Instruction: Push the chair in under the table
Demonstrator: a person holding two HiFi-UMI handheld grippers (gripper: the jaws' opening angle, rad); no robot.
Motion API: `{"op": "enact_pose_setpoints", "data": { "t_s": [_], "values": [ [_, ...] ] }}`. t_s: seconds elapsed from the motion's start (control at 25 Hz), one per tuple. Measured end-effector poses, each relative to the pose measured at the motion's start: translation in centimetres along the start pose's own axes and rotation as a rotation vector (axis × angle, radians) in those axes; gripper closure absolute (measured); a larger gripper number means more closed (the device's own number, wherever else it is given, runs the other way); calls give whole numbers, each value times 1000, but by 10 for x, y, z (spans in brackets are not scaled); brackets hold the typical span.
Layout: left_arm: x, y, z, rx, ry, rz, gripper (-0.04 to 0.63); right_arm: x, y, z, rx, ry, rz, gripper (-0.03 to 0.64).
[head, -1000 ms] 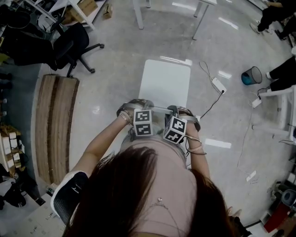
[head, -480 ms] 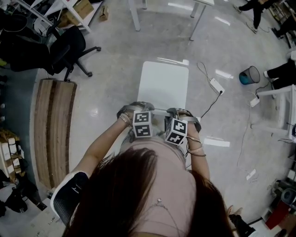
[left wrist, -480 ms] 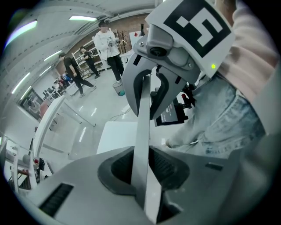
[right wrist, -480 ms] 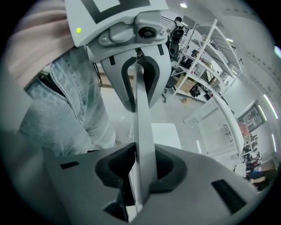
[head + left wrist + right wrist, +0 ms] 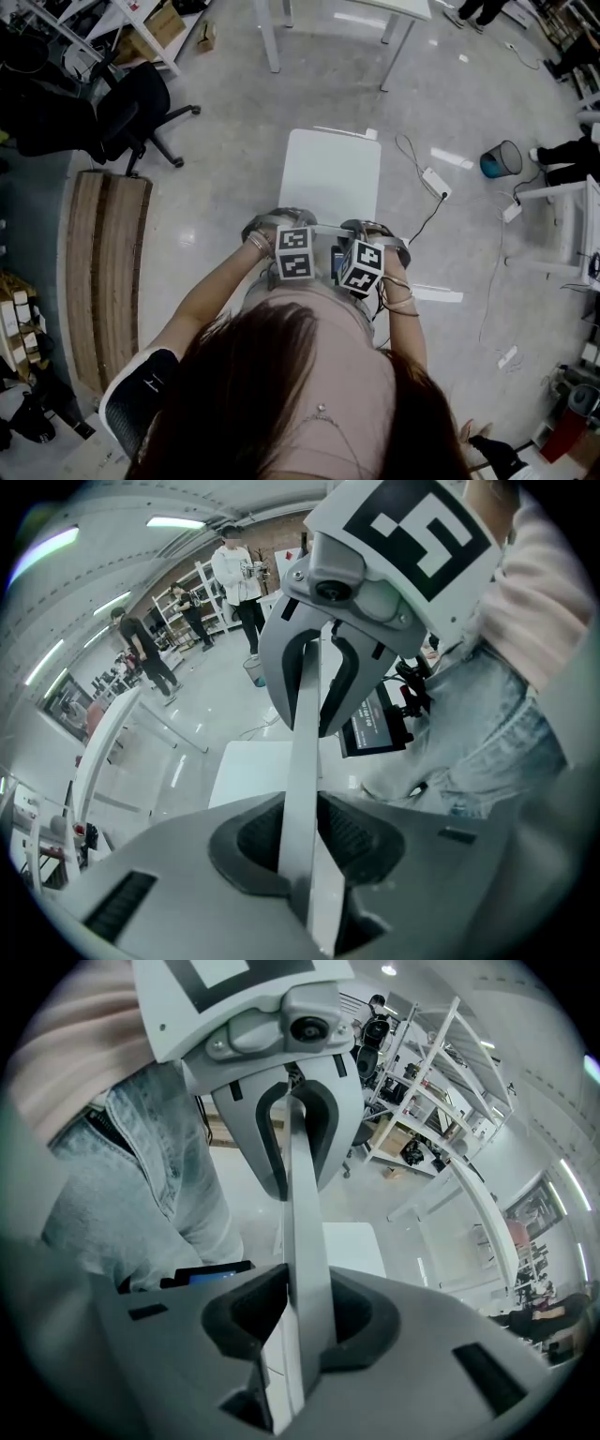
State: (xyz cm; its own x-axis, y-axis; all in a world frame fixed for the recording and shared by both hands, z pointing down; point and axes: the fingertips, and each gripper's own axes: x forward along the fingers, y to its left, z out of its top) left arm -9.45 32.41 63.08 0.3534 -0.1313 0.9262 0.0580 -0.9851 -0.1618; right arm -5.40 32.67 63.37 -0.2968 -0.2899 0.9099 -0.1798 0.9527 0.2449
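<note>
The white chair [image 5: 330,173] stands on the grey floor in front of me, its seat pointing at the white table [image 5: 270,37] at the top of the head view. Both grippers hold the top edge of its backrest. My left gripper [image 5: 281,225] is shut on the thin backrest slat [image 5: 302,752], which runs between its pads. My right gripper [image 5: 361,230] has just been closing and is now shut on the same slat [image 5: 307,1232]. Each gripper view shows the slat upright through the jaws [image 5: 300,836] [image 5: 305,1316] and the seat [image 5: 253,771] beyond.
A black office chair [image 5: 141,103] and a long wooden board [image 5: 103,262] are to the left. A power strip with a cable [image 5: 433,183] lies right of the chair, and a blue bin [image 5: 502,159] stands farther right. Another white table [image 5: 581,216] is at the right edge.
The chair and both grippers have shifted a little toward the table. Both grippers keep their places on the backrest.
</note>
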Motion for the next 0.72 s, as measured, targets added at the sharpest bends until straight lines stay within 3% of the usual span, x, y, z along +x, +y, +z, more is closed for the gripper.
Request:
{"op": "enact_pose_setpoints", "data": {
  "t_s": [0.2,0.72],
  "values": [
    [2,13,0,-6,0,-12,503,2,-13,3,20,-8,21,511],
    [13,44,8,1,-2,-18,503,11,-49,-7,-7,10,-27,497]
  ]
}}
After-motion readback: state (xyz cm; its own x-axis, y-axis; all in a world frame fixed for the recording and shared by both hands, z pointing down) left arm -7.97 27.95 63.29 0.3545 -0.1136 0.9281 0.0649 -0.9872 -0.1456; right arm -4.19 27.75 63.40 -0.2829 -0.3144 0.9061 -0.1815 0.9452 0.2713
